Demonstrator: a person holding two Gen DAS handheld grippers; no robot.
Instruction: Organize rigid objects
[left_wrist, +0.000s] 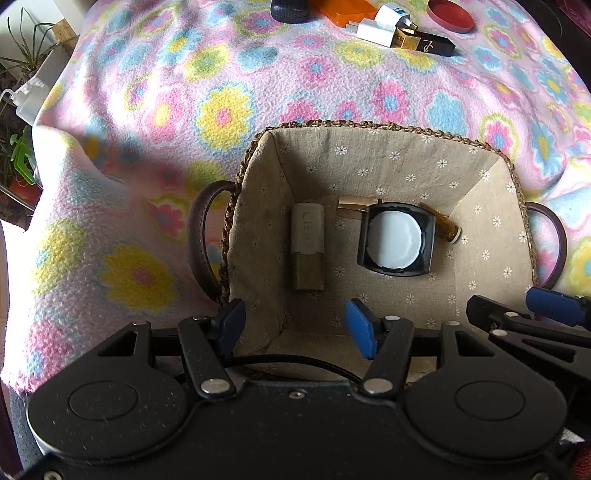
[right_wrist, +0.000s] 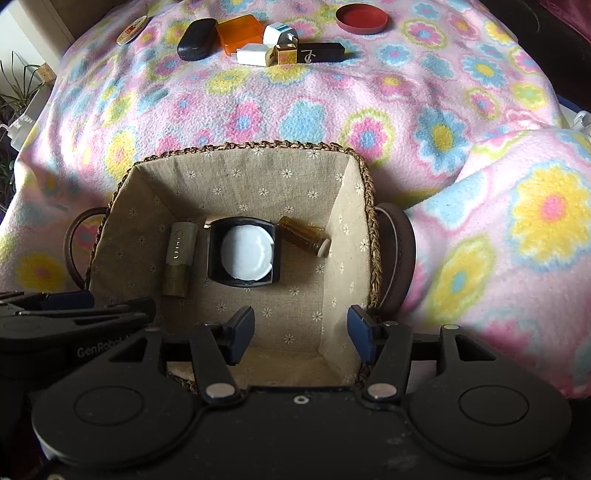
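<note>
Draping the surface, a flowery fleece blanket (left_wrist: 166, 110), houseplants (left_wrist: 22, 55) beyond its edge; left gripper (left_wrist: 295, 325), right gripper (right_wrist: 301, 328): fingers released, empty.

"GenRobot" stands in pale letters on the left gripper (right_wrist: 77, 314); a gold monogram marks the black box (right_wrist: 320, 51).

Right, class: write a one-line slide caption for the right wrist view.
Open hand-held gripper above a lined basket holding a compact, tube and amber vial.

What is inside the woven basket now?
Inside the basket: a beige tube, a black square case and a brown bottle. The case partly covers a gold item.
</note>
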